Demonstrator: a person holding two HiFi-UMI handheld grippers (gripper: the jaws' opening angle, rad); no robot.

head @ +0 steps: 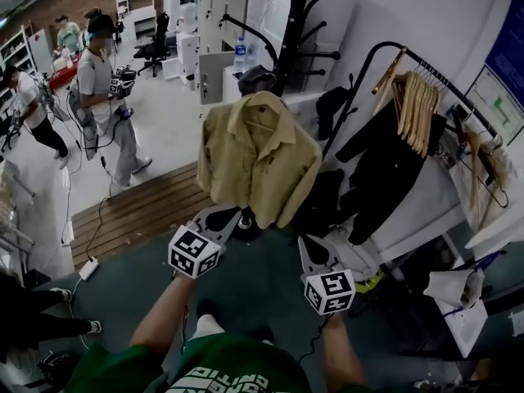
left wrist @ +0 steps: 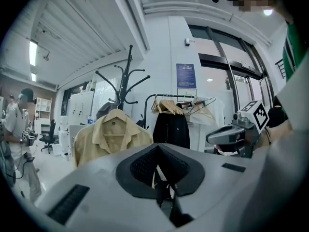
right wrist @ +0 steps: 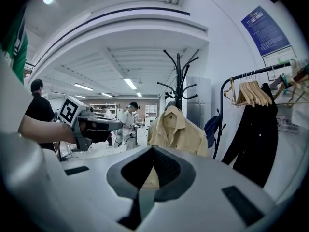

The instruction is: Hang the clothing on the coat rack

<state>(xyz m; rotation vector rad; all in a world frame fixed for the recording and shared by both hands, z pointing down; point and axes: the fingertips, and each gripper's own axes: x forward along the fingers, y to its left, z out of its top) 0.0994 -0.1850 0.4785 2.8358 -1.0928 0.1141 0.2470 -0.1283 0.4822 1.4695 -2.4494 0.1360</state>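
Note:
A tan shirt (head: 258,158) hangs on a hanger from the black coat rack (head: 291,23), spread open and facing me. Both grippers are held below it and apart from it. My left gripper (head: 223,218) points up at the shirt's lower left hem, jaws shut and empty. My right gripper (head: 309,250) sits lower right of the shirt, also shut on nothing. In the left gripper view the shirt (left wrist: 112,137) hangs in front of the rack (left wrist: 124,81), beyond the closed jaws. The right gripper view shows the shirt (right wrist: 176,132) straight ahead.
A garment rail with wooden hangers (head: 413,109) and a black garment (head: 385,170) stands at the right. Several people (head: 102,88) stand at the left. A wooden platform (head: 139,211) and a power strip (head: 86,268) lie on the floor.

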